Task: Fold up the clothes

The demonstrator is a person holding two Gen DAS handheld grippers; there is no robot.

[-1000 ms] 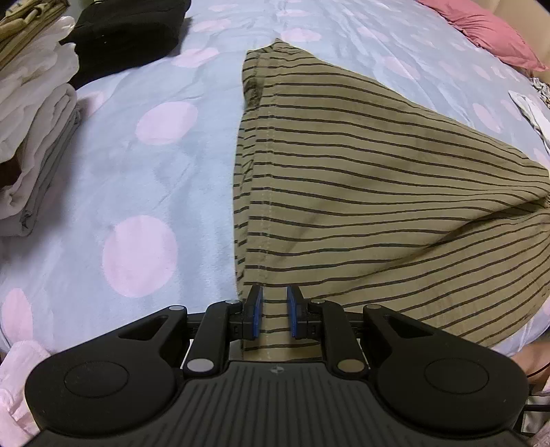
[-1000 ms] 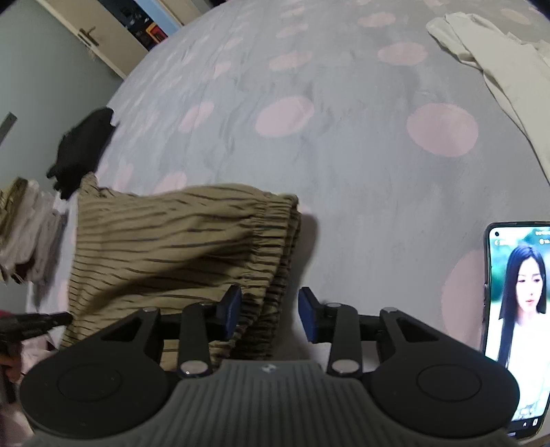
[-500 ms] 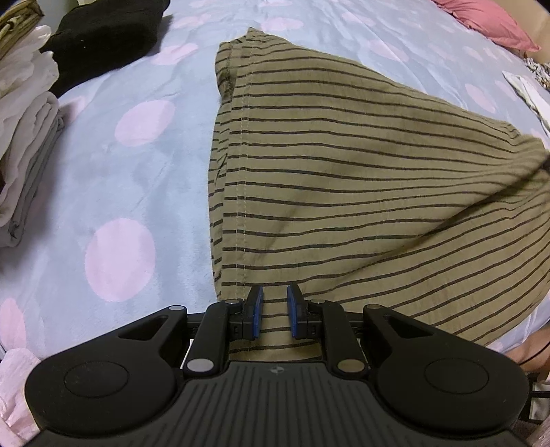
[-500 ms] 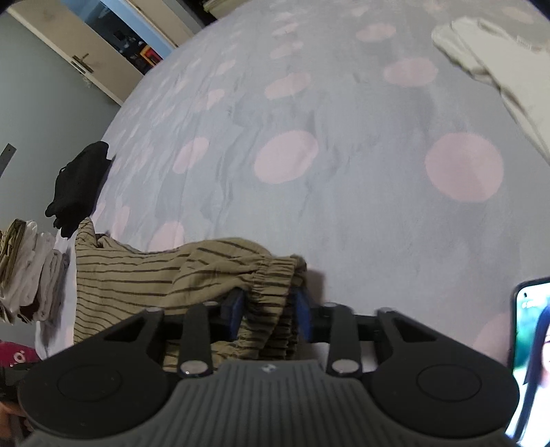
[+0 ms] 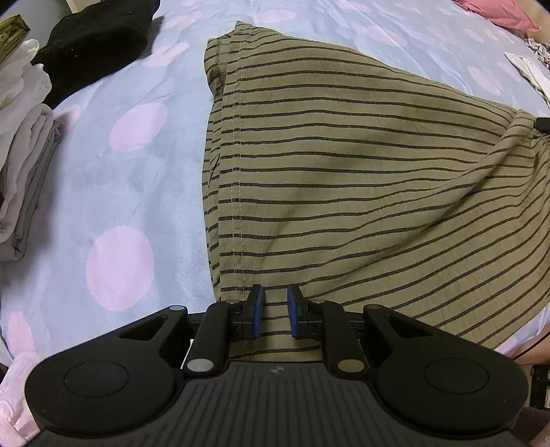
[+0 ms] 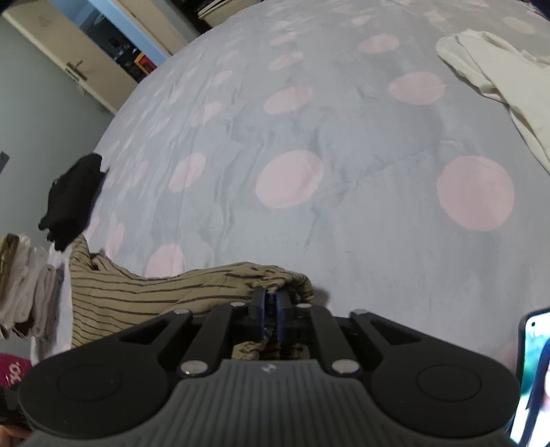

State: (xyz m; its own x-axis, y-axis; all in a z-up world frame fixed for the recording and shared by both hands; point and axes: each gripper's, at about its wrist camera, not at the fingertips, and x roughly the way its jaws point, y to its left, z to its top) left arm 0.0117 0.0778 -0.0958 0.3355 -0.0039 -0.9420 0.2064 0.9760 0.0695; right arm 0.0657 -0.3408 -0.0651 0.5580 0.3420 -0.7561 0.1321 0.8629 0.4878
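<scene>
Left wrist view: left gripper (image 5: pixel 274 311) has its blue pads (image 5: pixel 258 311) pinched on the near hem of the striped olive garment (image 5: pixel 343 172), cloth running between them, small gap left. Garment lies spread on the polka-dot bedsheet (image 5: pixel 137 185), stitched side seam running away from the gripper, far corner bunched up. Left of the garment: folded pale clothes stack (image 5: pixel 24 165); beyond the garment's far left corner, a black garment (image 5: pixel 99 41). Pink pillow (image 5: pixel 495 13) well beyond the garment's right side, white cloth (image 5: pixel 529 68) near its right edge.

Right wrist view: right gripper (image 6: pixel 270 309) clamped tight on the gathered elastic waistband of the striped olive garment (image 6: pixel 154 292), fabric squeezed between the pads and poking out behind them. Rest of the garment trails left of this gripper on the bedsheet (image 6: pixel 343 154). Cream garment (image 6: pixel 498 75) well beyond and right of the striped one. Phone (image 6: pixel 532 371) with lit screen just right of the gripper body. Black garment (image 6: pixel 72 199) and folded stack (image 6: pixel 24 275) beyond the striped garment's left end.
</scene>
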